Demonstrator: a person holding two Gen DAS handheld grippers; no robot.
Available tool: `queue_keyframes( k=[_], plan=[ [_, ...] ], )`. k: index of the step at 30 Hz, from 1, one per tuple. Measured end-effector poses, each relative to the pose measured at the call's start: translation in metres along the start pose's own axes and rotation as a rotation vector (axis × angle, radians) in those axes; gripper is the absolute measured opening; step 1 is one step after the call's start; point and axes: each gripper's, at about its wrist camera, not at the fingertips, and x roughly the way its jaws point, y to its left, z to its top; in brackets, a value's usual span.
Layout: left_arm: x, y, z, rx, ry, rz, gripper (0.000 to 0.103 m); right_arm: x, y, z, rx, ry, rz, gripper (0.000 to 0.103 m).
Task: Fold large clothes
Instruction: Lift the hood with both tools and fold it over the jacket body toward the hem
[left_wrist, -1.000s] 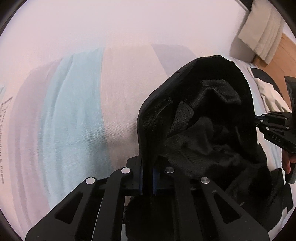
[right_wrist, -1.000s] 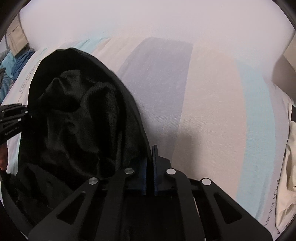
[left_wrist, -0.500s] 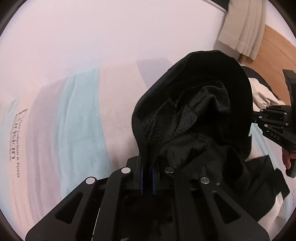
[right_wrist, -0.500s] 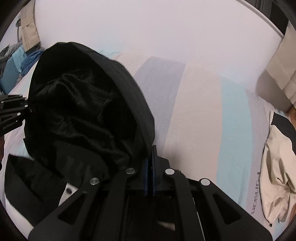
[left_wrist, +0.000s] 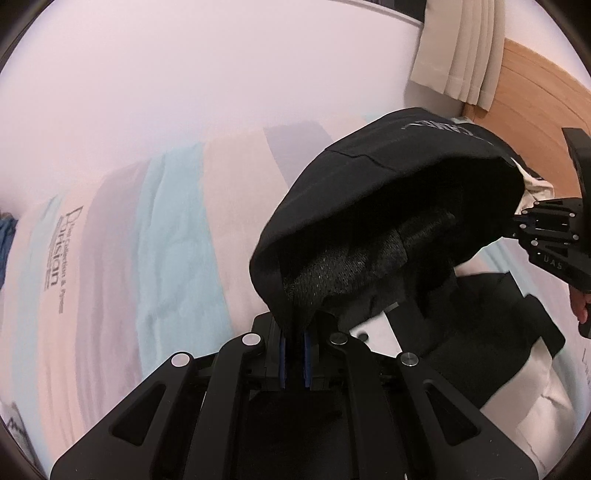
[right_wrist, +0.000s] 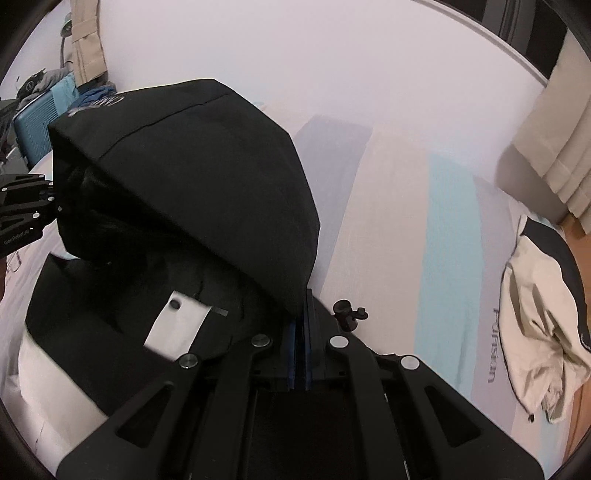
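A black hooded jacket with white panels lies on the striped bed. Its hood (left_wrist: 388, 192) is lifted and stretched between my two grippers; it also shows in the right wrist view (right_wrist: 207, 162). My left gripper (left_wrist: 294, 354) is shut on the hood's left edge. My right gripper (right_wrist: 303, 354) is shut on the hood's right edge. Each gripper shows in the other's view, the right gripper (left_wrist: 546, 236) and the left gripper (right_wrist: 26, 214). The jacket body with white panels (right_wrist: 173, 328) lies below the hood.
The bed sheet (left_wrist: 173, 229) has pastel blue, pink and grey stripes. A cream and black garment (right_wrist: 539, 325) lies crumpled at the bed's right side. Curtains (left_wrist: 458, 48) and wooden floor (left_wrist: 532, 92) are beyond. A blue suitcase (right_wrist: 37, 122) stands far left.
Both grippers have pulled back and lifted with the hood held. The hood now arches higher, and the jacket's white panels have come into view beneath it.
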Motion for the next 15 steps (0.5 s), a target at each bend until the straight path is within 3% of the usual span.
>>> queue_keyframes(
  k=[15],
  plan=[
    [-0.052, -0.041, -0.091, -0.042, -0.007, 0.059, 0.005, -0.054, 0.043, -0.095, -0.047, 0.021, 0.009, 0.002]
  ],
)
